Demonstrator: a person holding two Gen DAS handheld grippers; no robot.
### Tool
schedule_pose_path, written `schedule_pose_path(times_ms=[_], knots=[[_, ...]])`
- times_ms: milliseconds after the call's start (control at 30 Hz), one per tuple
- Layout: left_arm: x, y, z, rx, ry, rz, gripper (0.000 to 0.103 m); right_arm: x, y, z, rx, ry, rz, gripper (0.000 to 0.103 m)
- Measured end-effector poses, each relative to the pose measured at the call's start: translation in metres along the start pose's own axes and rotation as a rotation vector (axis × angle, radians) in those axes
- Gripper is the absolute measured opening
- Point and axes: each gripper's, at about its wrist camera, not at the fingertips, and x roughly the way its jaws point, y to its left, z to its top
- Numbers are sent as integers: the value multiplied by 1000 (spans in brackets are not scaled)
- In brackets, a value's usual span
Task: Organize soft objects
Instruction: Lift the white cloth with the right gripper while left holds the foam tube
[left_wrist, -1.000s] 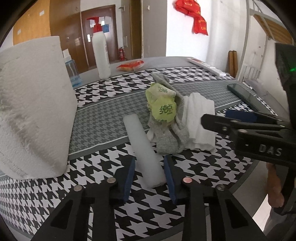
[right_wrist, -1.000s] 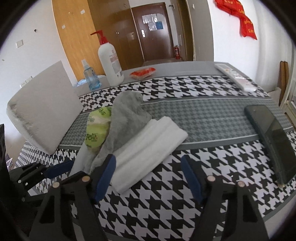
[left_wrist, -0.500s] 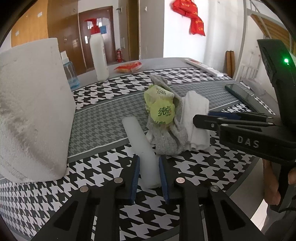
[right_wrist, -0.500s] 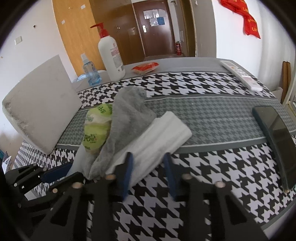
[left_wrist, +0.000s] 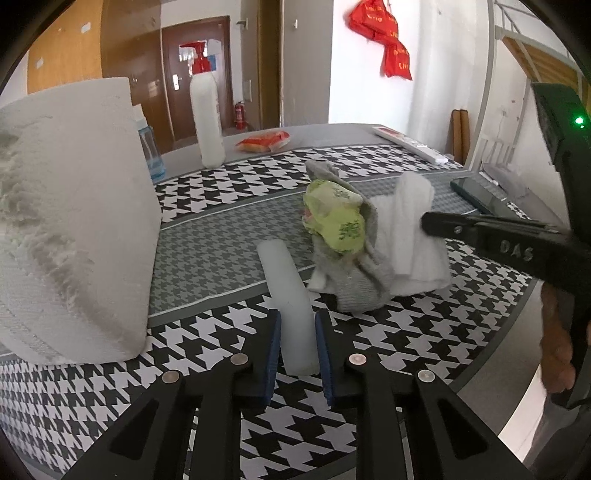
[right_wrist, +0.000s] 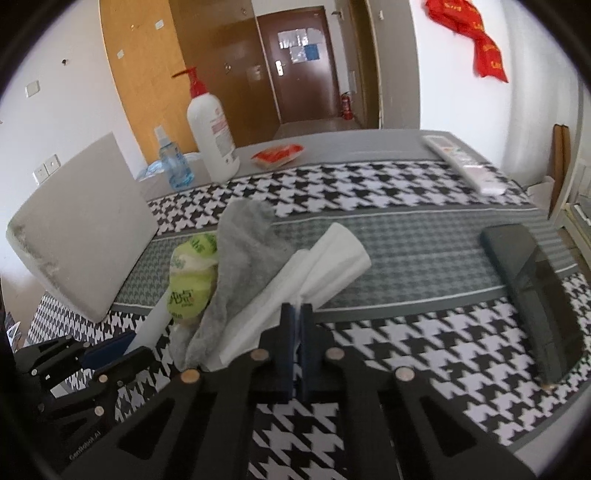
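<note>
Towel (right_wrist: 325, 266) edge hidden — right gripper (right_wrist: 297, 314)

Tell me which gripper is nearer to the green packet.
Left, though only slightly. The left gripper is clamped on the white foam stick lying beside the green packet. The right gripper pinches the white cloth, with the grey sock between.

Bench (right_wrist: 424, 229) covered with black-white houndstooth cloth, grey band across middle. Laid directly on it: paper towel roll (left_wrist: 70, 221) at left, white foam stick (left_wrist: 288, 291), heap of grey sock (right_wrist: 240, 266), green packet (right_wrist: 190, 273), folded white cloth (right_wrist: 325, 266). Pump bottle (right_wrist: 212, 136), spray bottle (right_wrist: 171, 162), red packet (right_wrist: 277, 155), remote (right_wrist: 463, 164) placed at far edge; dark phone (right_wrist: 535, 295) at right.
</note>
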Motion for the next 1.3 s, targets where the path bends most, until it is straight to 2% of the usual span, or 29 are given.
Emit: schedule_pose_path(times_ms=[367, 533, 600, 667, 700, 767, 800, 933, 1300], knots=[[-8, 5, -1, -4, -19, 15, 20, -28, -12, 2, 8, -62, -72, 5], [-8, 7, -1, -5, -18, 14, 20, -13, -9, 0, -17, -9, -119, 8], [-9, 6, -1, -6, -20, 12, 20, -8, -7, -3, -29, 7, -153, 16], [-9, 7, -1, -6, -19, 11, 20, -4, -7, -5, -31, 12, -174, 33], [-9, 8, -1, -7, -17, 10, 20, -5, -8, -5, -27, 2, -181, 37], [-8, 8, -1, -7, -14, 8, 20, -10, -10, -5, -9, -21, -180, 56], [-8, 8, -1, -8, -13, 7, 20, -12, -10, -5, 0, -31, -173, 57], [-9, 8, -2, -5, -14, 3, 20, -6, -2, -4, -12, -9, -122, 58], [-13, 10, -3, 0, -31, -11, 20, 24, 1, -8, -5, 77, -179, 58]])
